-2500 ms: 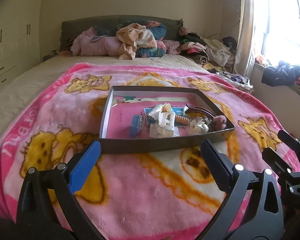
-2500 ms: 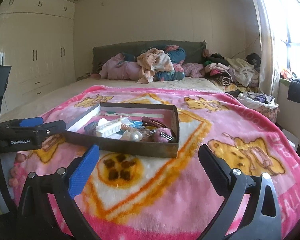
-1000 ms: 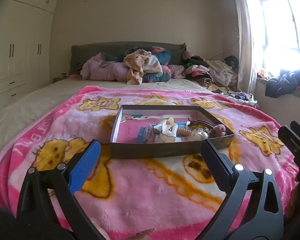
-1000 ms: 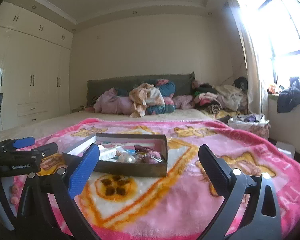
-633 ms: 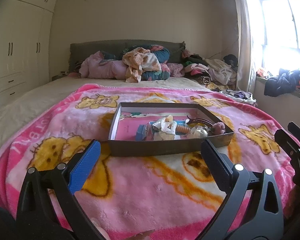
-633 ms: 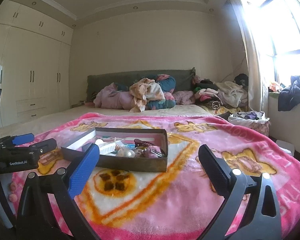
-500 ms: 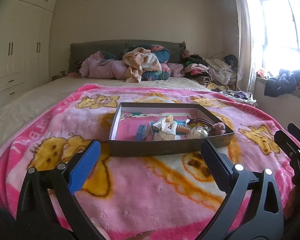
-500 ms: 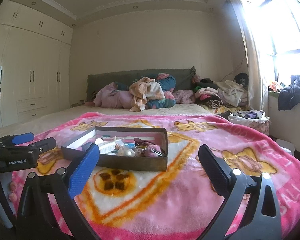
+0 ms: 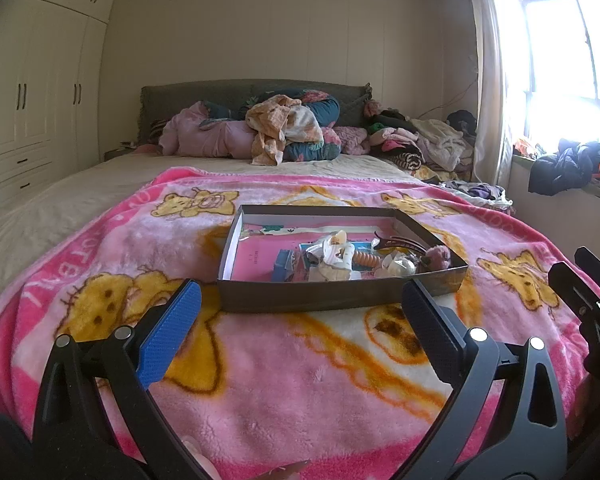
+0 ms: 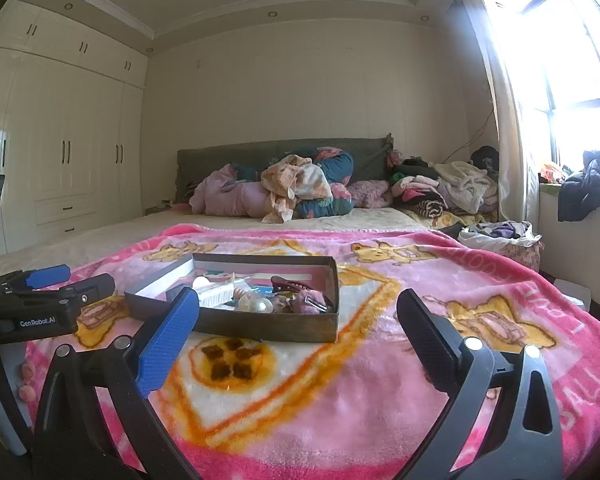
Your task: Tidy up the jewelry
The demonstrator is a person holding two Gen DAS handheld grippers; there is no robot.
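Lying ahead of both claws, a shallow cardboard tray is set on a pink bear-print blanket, presumably so its contents stay gathered on the soft bed.

Left claw: held low over the blanket, short of the tray's near wall; jaws spread wide, nothing between them. Stamped on its body in the right-wrist view: "GenRobot.AI". On the blanket border to its left, partial lettering is seen, not read with certainty.

Tray contents, beyond the left claw, left to right: a small blue piece, a white hair clip, an orange ribbed piece, a pearly ornament, a dark claw clip, a mauve pompom. All are heaped in the right half, unsorted; the pink lining bears print too small to read.

Right claw: held to the right of the tray's corner, jaws likewise spread and empty. "BALL" is partly legible on the blanket edge to its right.
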